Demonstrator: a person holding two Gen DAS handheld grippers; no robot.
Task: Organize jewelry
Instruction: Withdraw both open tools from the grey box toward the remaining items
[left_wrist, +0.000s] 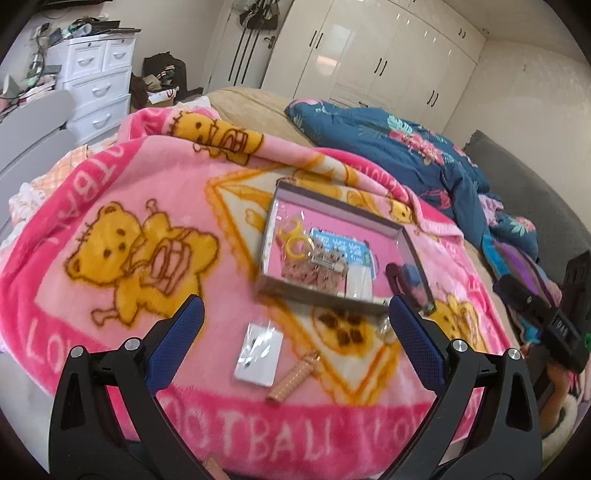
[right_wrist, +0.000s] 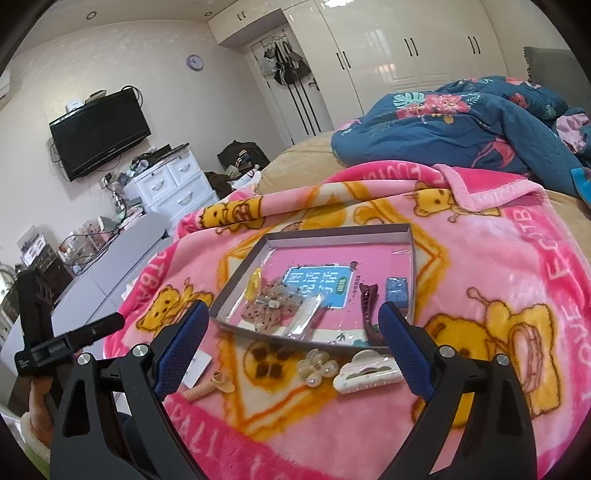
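A shallow grey box (left_wrist: 275, 206) (right_wrist: 236, 284) with a pink floor lies on the pink bear blanket. It holds a yellow clip (left_wrist: 291, 240), a speckled bow clip (right_wrist: 271, 308), a clear packet (right_wrist: 304, 321), a maroon clip (right_wrist: 369, 306) and a blue item (right_wrist: 397, 290). In front of it lie a white earring card (left_wrist: 258, 349), a peach spiral tie (left_wrist: 293, 378) (right_wrist: 203, 389), a clear flower clip (right_wrist: 317, 363) and a white claw clip (right_wrist: 367, 371). My left gripper (left_wrist: 297, 325) is open above the card. My right gripper (right_wrist: 293, 326) is open above the flower clip.
The pink blanket (left_wrist: 147, 192) covers a bed, with a blue floral quilt (right_wrist: 461, 122) behind. A white drawer chest (left_wrist: 99, 81) and a wall TV (right_wrist: 99, 129) stand at the left. The other gripper's black body shows in each view's edge (left_wrist: 543, 317) (right_wrist: 55, 343).
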